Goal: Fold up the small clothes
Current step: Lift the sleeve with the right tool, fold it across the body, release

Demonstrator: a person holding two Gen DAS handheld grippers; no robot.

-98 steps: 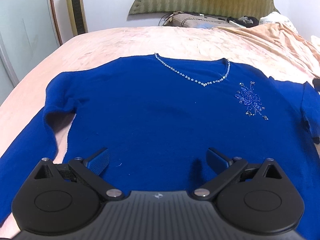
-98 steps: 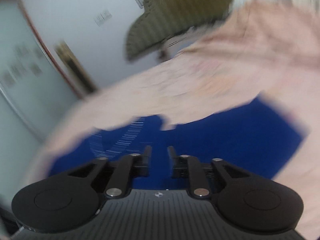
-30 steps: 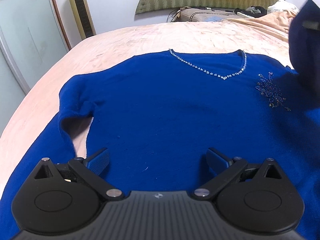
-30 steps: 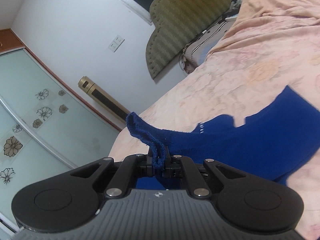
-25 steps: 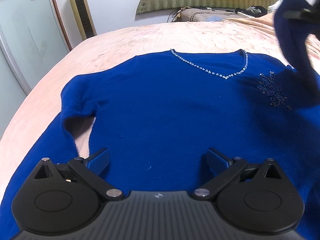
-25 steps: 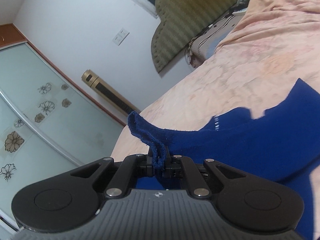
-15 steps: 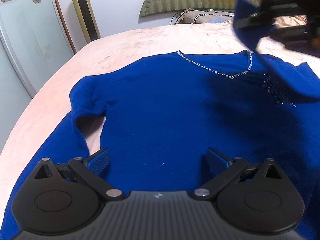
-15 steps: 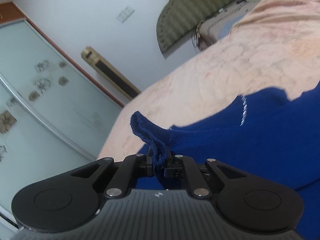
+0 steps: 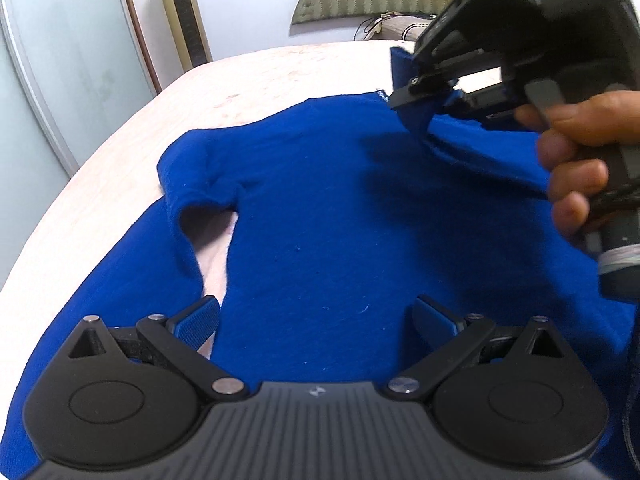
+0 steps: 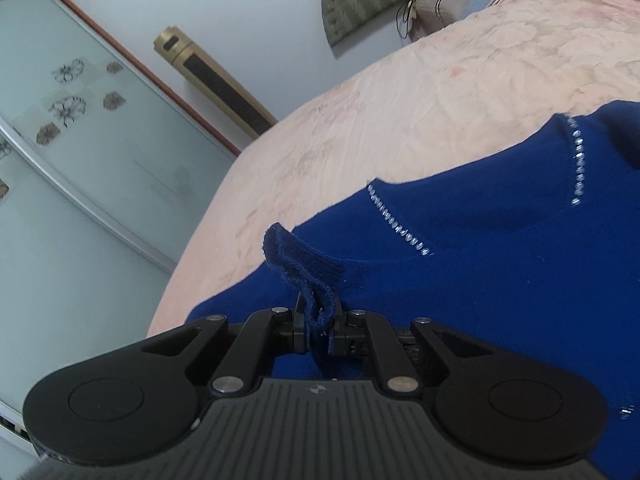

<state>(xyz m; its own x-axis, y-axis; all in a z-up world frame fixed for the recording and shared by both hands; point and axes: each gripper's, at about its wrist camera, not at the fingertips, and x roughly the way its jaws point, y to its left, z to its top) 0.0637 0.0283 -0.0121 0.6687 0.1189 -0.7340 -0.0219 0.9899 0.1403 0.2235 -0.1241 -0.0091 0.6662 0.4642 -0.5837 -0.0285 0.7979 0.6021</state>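
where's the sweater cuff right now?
The cuff is pinched in the right claw, held above the blue sweater chest near the rhinestone neckline; in the left wrist view it sits upper right.

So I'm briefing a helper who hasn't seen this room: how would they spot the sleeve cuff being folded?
On the pink bed lies a blue sweater, spread flat. Its cuff is the ribbed end of the one sleeve lifted over the chest, pinched in the right gripper; the other sleeve lies flat on the bed.

Bright, even daylight, soft shadow on the sweater (image 9: 320, 208) — fisheye-bent edges, near tool slightly blurred
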